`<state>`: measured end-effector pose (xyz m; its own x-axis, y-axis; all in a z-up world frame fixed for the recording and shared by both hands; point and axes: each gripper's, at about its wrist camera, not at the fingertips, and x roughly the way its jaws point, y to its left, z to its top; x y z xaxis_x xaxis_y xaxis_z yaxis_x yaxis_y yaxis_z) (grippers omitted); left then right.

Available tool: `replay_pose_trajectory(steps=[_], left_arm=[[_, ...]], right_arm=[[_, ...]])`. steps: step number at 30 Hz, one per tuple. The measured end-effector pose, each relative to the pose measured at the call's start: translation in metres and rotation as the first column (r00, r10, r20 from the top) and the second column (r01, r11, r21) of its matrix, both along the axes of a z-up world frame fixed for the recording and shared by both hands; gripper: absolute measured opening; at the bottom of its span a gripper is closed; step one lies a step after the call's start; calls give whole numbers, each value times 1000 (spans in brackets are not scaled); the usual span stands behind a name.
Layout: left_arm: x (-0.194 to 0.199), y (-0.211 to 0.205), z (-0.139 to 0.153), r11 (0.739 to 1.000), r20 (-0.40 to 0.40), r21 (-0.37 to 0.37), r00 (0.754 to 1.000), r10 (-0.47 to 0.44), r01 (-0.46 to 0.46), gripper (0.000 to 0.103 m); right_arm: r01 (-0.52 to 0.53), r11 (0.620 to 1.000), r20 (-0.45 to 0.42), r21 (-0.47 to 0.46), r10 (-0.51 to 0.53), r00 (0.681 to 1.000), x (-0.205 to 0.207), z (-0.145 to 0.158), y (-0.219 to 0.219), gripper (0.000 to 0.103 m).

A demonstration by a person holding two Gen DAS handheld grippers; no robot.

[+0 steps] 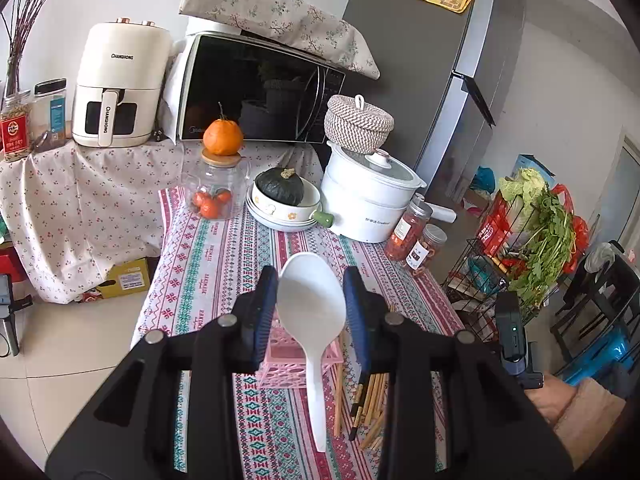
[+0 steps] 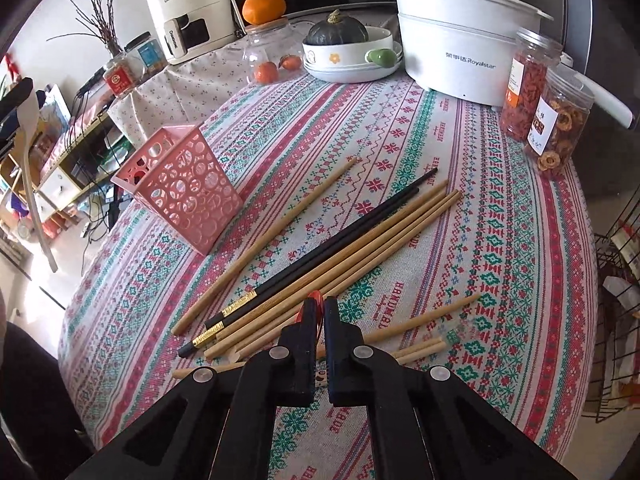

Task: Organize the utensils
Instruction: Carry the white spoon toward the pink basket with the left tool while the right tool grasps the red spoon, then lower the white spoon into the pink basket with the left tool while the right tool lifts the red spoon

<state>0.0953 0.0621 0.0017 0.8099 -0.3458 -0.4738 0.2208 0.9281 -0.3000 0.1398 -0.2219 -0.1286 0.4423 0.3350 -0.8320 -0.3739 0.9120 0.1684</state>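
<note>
My left gripper [image 1: 311, 280] is shut on a white rice spoon [image 1: 311, 300], gripping its bowl, with the handle hanging down over a pink perforated utensil basket [image 1: 280, 360]. The spoon [image 2: 30, 168] and the basket [image 2: 182, 188] also show in the right wrist view. My right gripper [image 2: 319, 304] is shut low over a spread of wooden chopsticks [image 2: 360, 240] and two black chopsticks [image 2: 320, 256] lying on the patterned tablecloth; something red shows between its tips. The chopsticks [image 1: 370, 404] also show in the left wrist view, right of the basket.
At the table's far side stand a white electric pot [image 2: 460, 48], two jars of dried food [image 2: 556, 120], stacked white dishes holding a green squash [image 2: 344, 56] and a glass jar of oranges [image 2: 268, 52]. A wire vegetable rack [image 1: 520, 248] stands right of the table.
</note>
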Motion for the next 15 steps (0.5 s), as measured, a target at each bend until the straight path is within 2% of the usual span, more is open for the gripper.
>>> replay_pose_trajectory(steps=[6, 10, 12, 14, 15], left_arm=[[5, 5, 14, 997, 99, -41, 993, 67, -63, 36], [17, -5, 14, 995, 186, -22, 978, 98, -96, 36], [25, -10, 9, 994, 168, -10, 980, 105, -105, 36], [30, -9, 4, 994, 130, -40, 986, 105, -101, 36], [30, -9, 3, 994, 113, -49, 988, 102, -97, 36]], right_arm=[[26, 999, 180, 36, -32, 983, -17, 61, 13, 3], [40, 997, 274, 62, -55, 960, -20, 89, 23, 3], [34, 997, 274, 63, -50, 960, -16, 92, 27, 3], [23, 998, 202, 64, -36, 979, -7, 81, 29, 8], [14, 999, 153, 50, -22, 988, -4, 71, 31, 22]])
